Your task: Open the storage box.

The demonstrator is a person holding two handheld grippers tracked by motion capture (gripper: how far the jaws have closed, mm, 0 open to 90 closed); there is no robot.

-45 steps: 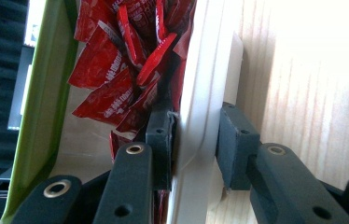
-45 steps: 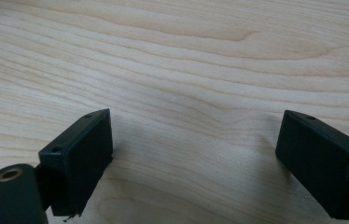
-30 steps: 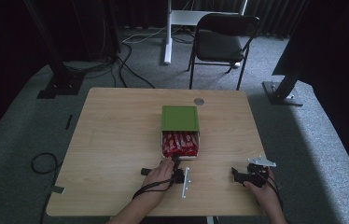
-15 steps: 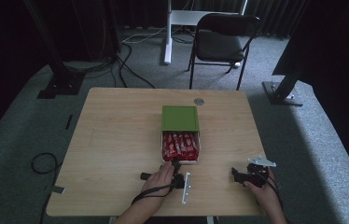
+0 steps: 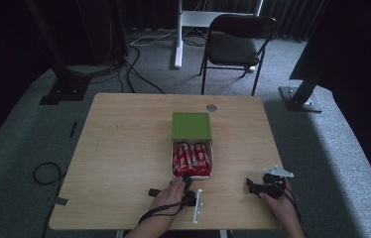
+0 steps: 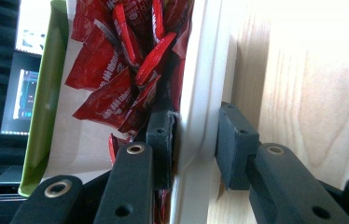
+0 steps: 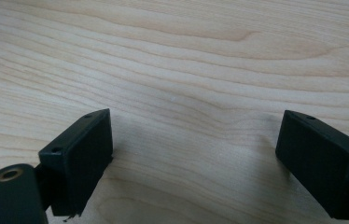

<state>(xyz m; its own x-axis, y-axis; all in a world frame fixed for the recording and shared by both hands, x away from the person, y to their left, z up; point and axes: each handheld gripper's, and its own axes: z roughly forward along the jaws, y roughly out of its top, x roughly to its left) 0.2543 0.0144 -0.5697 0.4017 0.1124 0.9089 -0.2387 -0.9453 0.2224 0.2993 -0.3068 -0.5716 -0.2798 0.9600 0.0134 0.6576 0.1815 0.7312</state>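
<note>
A white tray [image 5: 212,159] full of red snack packets [image 5: 191,158] sticks out toward me from under a green lid [image 5: 191,125] at the table's middle. My left gripper [image 5: 187,179] is at the tray's near end. In the left gripper view its jaws stand on either side of the tray's white wall [image 6: 203,70] and press on it, the left gripper [image 6: 195,144] shut, one pad inside among the packets [image 6: 112,74], beside the green lid [image 6: 46,93]. My right gripper [image 5: 249,184] rests near the front right of the table. In its own view the right gripper [image 7: 196,154] stands open over bare wood.
The wooden table [image 5: 124,148] has a small round grey disc [image 5: 212,107] near its far edge. A grey plate [image 5: 197,206] lies by my left hand. A dark folding chair [image 5: 235,44] and stand bases [image 5: 67,89] are on the floor beyond.
My left hand has crept slightly toward the front edge with the tray's wall between its jaws. The right gripper has kept still.
</note>
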